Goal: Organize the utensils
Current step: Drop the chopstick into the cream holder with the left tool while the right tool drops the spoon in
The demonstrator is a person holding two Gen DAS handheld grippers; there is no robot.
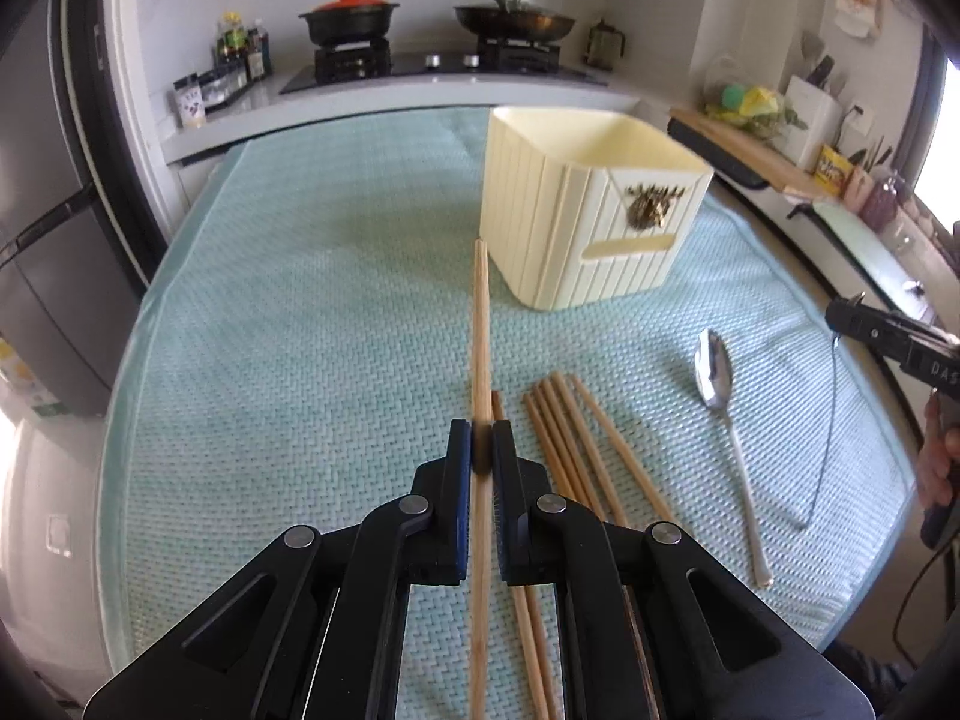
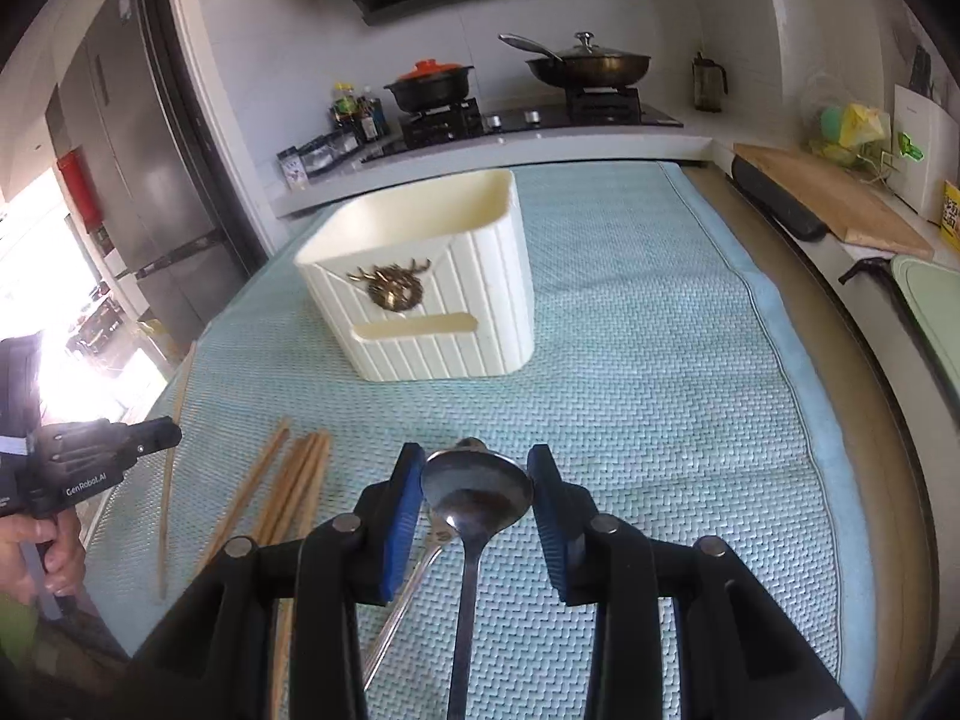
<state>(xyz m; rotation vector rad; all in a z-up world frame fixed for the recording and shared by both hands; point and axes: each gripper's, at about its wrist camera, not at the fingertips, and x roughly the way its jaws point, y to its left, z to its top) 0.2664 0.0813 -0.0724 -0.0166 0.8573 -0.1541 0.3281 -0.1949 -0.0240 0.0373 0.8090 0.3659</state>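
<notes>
Two grippers: left clamps wooden chopstick; right pinches steel spoon.

chopsticks left of spoon, holder behind

Bkgd: stove w/ black pot, orange lid on left burner, lidded pan on right. Bottles left of stove. Fridge far left. Cutting board on right counter.
</notes>
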